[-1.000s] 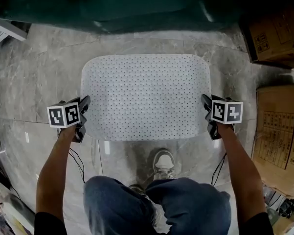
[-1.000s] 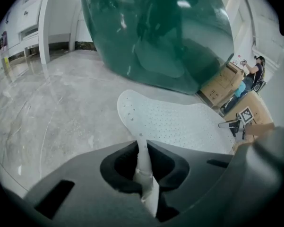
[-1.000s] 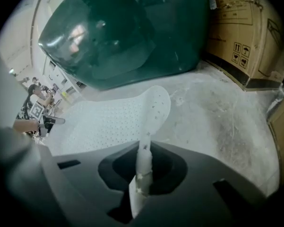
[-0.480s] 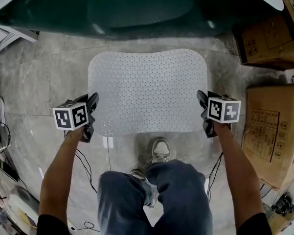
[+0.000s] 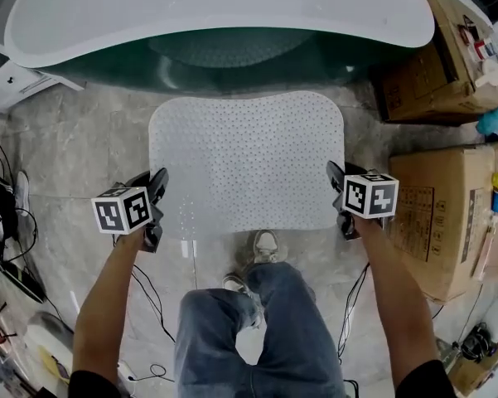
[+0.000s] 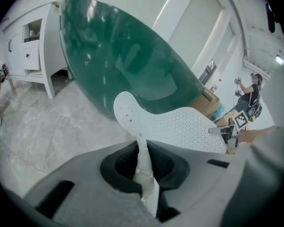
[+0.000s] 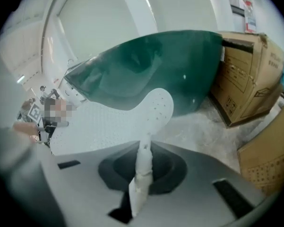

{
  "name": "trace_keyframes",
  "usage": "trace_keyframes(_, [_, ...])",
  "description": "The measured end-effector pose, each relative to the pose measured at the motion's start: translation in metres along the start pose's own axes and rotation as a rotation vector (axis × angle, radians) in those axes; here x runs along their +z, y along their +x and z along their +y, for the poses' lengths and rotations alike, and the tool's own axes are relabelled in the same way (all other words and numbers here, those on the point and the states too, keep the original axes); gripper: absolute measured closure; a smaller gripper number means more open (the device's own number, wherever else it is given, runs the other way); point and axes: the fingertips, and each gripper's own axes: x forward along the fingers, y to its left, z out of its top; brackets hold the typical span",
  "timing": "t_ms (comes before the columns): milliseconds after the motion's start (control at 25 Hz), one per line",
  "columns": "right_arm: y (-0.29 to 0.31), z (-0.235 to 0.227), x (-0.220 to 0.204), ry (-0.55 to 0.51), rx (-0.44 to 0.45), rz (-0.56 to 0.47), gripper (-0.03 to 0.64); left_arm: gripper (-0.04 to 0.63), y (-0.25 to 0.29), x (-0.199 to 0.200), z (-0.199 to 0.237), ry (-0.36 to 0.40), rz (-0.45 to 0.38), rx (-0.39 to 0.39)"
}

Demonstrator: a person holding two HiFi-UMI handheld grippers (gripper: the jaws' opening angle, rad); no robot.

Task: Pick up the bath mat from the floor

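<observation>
Holding the bath mat (image 5: 247, 164) by its two short edges, we have it stretched out flat in front of the green bathtub (image 5: 232, 52), above the marble floor (image 5: 83, 156). Its long axis runs from one gripper to the other, alongside the tub's curved side; the far long edge faces the tub and the near long edge faces our shoe (image 5: 265, 245).

Our left gripper (image 5: 157, 196) is clenched on the mat's left short edge, on the part of that edge farther from the tub. In the left gripper view the jaws (image 6: 144, 162) pinch a thin fold of the white perforated sheet (image 6: 179, 126), whose rounded far corner curls up against the tub's green wall (image 6: 123, 60).

Our right gripper (image 5: 338, 191) is clamped the same way on the opposite short edge. Its own view shows the jaws (image 7: 142, 167) closed on the mat (image 7: 108, 122), with the far corner lifted toward the tub (image 7: 151, 67). Cardboard boxes (image 5: 435, 214) stand to the right of the tub.
</observation>
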Motion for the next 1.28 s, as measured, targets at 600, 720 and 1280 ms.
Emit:
trace_keyframes(600, [-0.179,0.085,0.121,-0.07,0.002,-0.114,0.594,0.565,-0.186,0.107,-0.08,0.025,-0.125,0.02])
trace_keyframes(720, [-0.213,0.099,0.147,-0.09,0.004,-0.159,0.594,0.565,-0.22,0.13,-0.096,0.018,-0.178,0.028])
trace_keyframes(1280, [-0.38,0.152,0.205,-0.062,-0.038,-0.371,0.594,0.565,-0.371,0.206,-0.169,0.104,-0.364,0.09])
